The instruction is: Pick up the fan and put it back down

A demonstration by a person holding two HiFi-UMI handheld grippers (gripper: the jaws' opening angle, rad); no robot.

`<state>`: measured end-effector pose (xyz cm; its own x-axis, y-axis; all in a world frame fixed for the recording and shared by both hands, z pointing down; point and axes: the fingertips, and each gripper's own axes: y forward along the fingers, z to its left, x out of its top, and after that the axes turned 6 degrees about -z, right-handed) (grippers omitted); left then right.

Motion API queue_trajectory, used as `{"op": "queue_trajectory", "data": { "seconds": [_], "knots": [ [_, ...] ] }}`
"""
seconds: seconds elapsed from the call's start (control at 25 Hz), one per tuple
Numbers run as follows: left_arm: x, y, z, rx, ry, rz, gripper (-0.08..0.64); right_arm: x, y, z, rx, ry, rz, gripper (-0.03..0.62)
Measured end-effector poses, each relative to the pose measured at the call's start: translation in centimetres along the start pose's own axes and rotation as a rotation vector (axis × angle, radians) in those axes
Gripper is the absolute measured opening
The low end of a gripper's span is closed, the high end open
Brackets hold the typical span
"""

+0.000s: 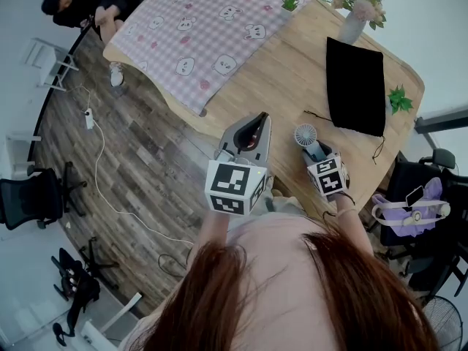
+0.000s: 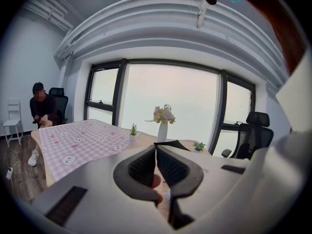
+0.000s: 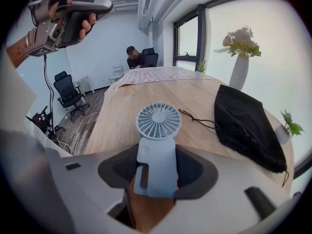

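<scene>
Well, the fan [image 3: 157, 145], pale blue with a round grille over a flat handle, stands near the table [image 3: 114, 116] edge, its handle between my right gripper's [image 3: 156, 168] wide-spread jaws. The pads look pressed on both sides, so I judge it gripped. Whether it has left the wood I cannot tell; lifting and setting down seem left. A black pouch [image 3: 248, 126] lies at its 3 o'clock. My left gripper [image 2: 156, 152] is pressed together, empty.
</scene>
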<state>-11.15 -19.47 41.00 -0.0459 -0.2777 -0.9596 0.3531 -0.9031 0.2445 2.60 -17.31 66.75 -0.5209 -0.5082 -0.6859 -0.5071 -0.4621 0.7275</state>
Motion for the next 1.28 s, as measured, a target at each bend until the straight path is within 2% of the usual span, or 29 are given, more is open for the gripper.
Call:
{"op": "queue_trajectory", "data": {
  "seconds": [0.64, 1.28],
  "knots": [
    [0.3, -0.5, -0.2, -0.018, 0.0, -0.013, 0.014, 0.2, -0.3, 0.2, -0.017, 0.017, -0.005, 0.233],
    [0.8, -1.9, -1.5, -0.048, 0.012, -0.035, 0.014, 1.4, -2.8, 0.4, -0.077, 0.008, -0.071, 0.224]
  ]
}}
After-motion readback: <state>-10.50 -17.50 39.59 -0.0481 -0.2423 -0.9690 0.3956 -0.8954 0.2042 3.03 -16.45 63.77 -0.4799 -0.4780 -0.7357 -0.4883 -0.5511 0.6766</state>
